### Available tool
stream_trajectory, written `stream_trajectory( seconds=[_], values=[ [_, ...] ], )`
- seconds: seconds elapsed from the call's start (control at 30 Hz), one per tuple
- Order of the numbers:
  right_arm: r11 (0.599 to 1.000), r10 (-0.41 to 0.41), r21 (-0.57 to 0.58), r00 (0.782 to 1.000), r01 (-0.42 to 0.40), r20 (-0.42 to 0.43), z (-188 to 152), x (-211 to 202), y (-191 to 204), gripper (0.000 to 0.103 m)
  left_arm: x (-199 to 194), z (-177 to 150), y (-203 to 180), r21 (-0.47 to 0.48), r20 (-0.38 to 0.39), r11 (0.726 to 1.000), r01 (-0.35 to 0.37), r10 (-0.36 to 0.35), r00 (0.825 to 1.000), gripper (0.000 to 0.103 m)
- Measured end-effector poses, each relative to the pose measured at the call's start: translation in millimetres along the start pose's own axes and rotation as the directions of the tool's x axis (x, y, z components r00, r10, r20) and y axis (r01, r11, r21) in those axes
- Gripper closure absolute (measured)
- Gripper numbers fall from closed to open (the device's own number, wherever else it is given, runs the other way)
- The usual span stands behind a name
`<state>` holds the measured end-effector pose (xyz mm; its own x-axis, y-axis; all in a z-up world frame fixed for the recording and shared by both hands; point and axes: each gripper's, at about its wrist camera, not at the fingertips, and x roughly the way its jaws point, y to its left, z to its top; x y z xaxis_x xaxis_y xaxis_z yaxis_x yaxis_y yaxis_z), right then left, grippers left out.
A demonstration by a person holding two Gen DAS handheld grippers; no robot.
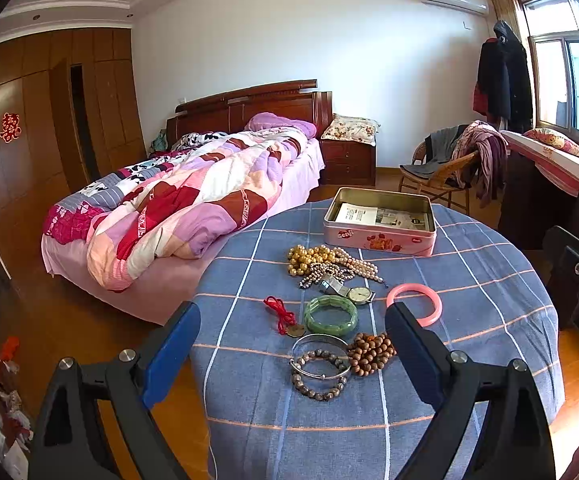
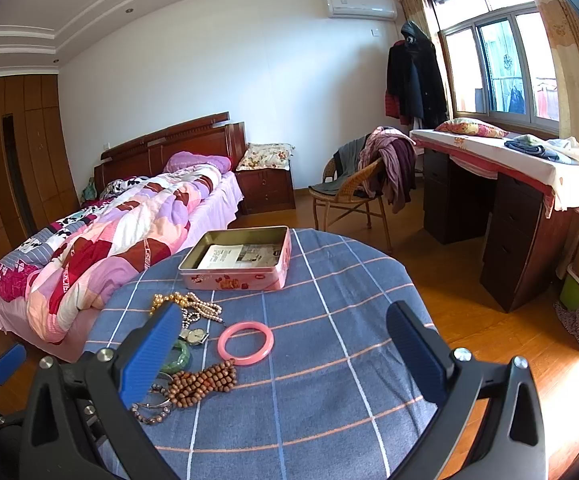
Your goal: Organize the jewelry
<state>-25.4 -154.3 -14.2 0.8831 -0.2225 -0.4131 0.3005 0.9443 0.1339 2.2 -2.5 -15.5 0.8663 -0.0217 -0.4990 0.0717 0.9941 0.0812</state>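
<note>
Both grippers hover low over the near edge of the tabletop (image 1: pixel 469 280), tilted down at the jewelry. The left gripper (image 1: pixel 293 344) has its fingers (image 1: pixel 173 352) spread wide and empty, framing the nearest pieces, which looks like lining up a first pick. The right gripper (image 2: pixel 285 340) is likewise released and holds nothing; its span covers mostly bare cloth, with the pile off toward its left finger.

Closest lie a dark bead bracelet (image 1: pixel 319 376) with a thin silver bangle (image 1: pixel 321 356) resting across it, and just beside them the brown wooden beads (image 1: pixel 371 354). A little farther on sit the green jade bangle (image 1: pixel 331 316), the red cord with a coin (image 1: pixel 281 316) and the pink bangle (image 2: pixel 246 343), each lying flat and mostly apart, so probably easy to take singly. Behind these the wristwatch (image 1: pixel 349 292) touches a tangle of gold and pearl necklaces (image 1: pixel 325 262), likely the awkward lift.

Farthest back stands the pink tin (image 1: pixel 381 236), lid off and lined with printed paper, apparently the destination; nothing is in it yet
</note>
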Motion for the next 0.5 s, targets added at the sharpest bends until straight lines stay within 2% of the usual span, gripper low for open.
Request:
stream_trajectory(
  seconds=[0.5],
  values=[
    [1.000,0.003,0.001,1.000,-0.003,-0.001,-0.1,-0.3,0.0,0.000,-0.3,0.3,0.3,0.000,0.000,1.000,0.000,0.000,1.000,0.010]
  ],
)
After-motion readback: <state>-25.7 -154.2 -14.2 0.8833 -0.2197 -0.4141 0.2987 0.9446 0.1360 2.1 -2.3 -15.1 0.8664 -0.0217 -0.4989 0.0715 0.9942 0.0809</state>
